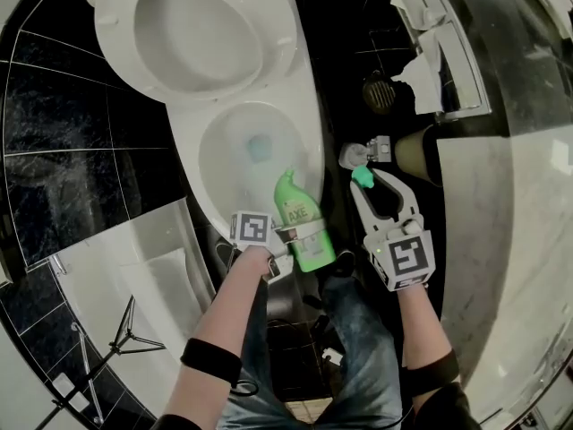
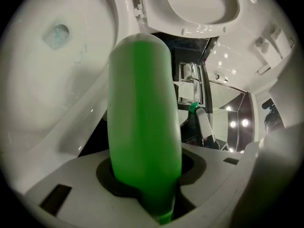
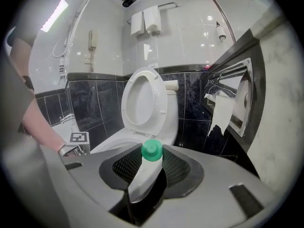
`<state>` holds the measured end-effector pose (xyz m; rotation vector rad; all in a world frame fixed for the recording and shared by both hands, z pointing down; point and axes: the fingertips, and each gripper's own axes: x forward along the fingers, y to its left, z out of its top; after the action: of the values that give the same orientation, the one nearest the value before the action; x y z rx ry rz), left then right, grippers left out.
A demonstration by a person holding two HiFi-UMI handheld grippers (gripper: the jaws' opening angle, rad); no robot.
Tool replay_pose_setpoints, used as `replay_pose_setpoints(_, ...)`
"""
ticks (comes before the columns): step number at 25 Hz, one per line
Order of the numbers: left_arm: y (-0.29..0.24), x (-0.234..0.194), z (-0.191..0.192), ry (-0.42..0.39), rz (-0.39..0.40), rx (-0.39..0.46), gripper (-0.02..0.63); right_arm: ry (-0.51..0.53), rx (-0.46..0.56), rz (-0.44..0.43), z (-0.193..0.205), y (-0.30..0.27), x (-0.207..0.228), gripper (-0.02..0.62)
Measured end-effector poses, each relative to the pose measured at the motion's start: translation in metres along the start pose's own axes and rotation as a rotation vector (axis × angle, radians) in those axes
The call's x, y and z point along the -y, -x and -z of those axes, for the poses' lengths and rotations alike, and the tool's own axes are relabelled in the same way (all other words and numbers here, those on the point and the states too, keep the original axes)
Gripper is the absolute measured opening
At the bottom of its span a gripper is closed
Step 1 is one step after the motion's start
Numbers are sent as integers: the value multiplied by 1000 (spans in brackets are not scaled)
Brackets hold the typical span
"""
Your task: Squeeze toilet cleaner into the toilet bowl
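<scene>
head view alone shows the bottle (image 1: 290, 191) label (image 1: 300, 211).

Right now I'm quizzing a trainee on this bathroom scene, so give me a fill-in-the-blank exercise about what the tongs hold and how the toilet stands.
1. The left tongs are shut on a ____ bottle.
2. The right tongs are shut on the bottle's green ____.
3. The toilet seat is flipped ____, leaving the bowl uncovered.
Missing words: green; cap; up.
</scene>
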<state>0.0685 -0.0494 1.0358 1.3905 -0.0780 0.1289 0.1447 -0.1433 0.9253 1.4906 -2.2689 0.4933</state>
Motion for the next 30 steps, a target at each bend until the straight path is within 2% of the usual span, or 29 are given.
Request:
replay_pose_setpoints(4, 7, -13, 23, 9, -49, 14, 175, 8, 9, -12, -4, 3, -4, 150)
replay_pose_setpoints(9, -1, 2, 47, 48, 88, 58, 173, 21, 19, -25, -7, 7, -10, 152)
replay_pose_setpoints(16, 7, -3, 69, 85, 87, 118, 172, 32, 16, -45, -8, 11, -21, 150)
replay_pose_setpoints(19, 17, -13, 80, 109, 33, 148, 172, 40, 14, -62, -9, 9, -28, 152)
replay_pose_setpoints(21, 17, -7, 84, 114, 82, 180, 172, 46, 10, -76, -9, 6, -34, 150)
replay_pose_setpoints(22, 20, -10, 87, 117, 70, 191, 172, 49, 7, -83, -9, 4, -37, 152)
replay_pose_setpoints(24, 34, -30, 99, 144, -51, 200, 172, 52, 4, -100, -10, -2, -44, 150)
replay_pose_setpoints(25, 37, -33, 102, 154, -64, 214, 172, 54, 4, -109, -10, -5, -48, 150)
replay_pose_setpoints(28, 39, -17, 99, 154, 68, 290, 172, 67, 1, -140, -13, -15, -61, 150)
replay_pose_setpoints(30, 50, -18, 96, 155, 72, 332, 172, 73, 3, -158, -16, -21, -71, 150)
